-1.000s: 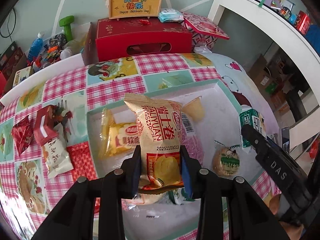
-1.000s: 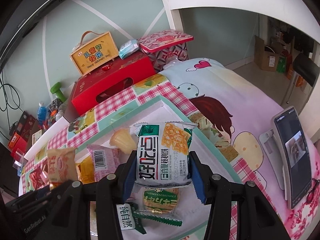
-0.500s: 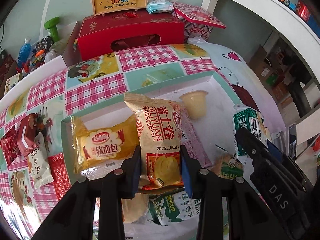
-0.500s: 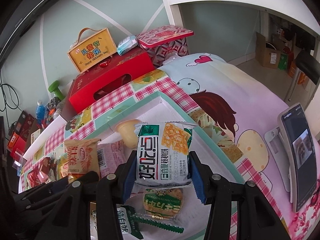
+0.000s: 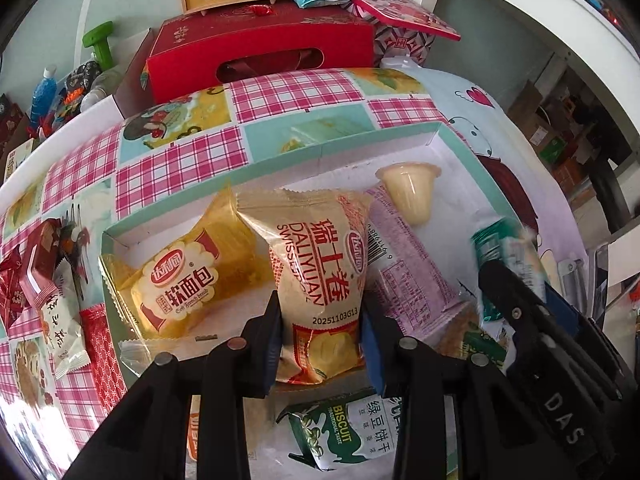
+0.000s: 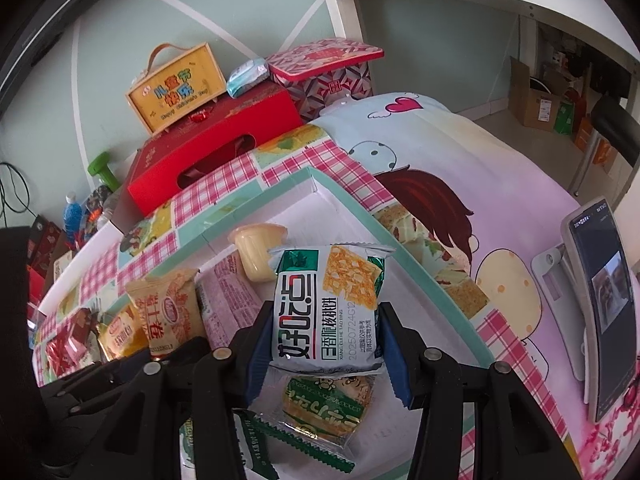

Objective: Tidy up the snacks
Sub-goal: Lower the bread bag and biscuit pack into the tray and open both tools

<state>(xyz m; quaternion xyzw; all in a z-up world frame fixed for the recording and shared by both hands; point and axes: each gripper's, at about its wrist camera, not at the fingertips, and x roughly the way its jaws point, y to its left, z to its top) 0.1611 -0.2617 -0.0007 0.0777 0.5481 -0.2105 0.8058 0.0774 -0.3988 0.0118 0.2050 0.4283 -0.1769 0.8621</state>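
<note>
Over the mint-rimmed white cardboard tray (image 5: pixel 340 148), your left gripper (image 5: pixel 322 340) grasps the beige swiss-roll packet (image 5: pixel 320 276), your right gripper (image 6: pixel 324 344) the green-and-white walnut-biscuit packet (image 6: pixel 328 304); lower each and release.

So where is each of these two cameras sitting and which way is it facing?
Left wrist: on the left gripper, looking steeply down into the white tray; its fingers clamp a beige Swiss roll pack, with the right gripper at the right edge.
Right wrist: on the right gripper, angled down over the tray's right corner; its fingers hold a green-and-white walnut cake pack.
Shared: tray, jelly cup, red gift box.
</note>
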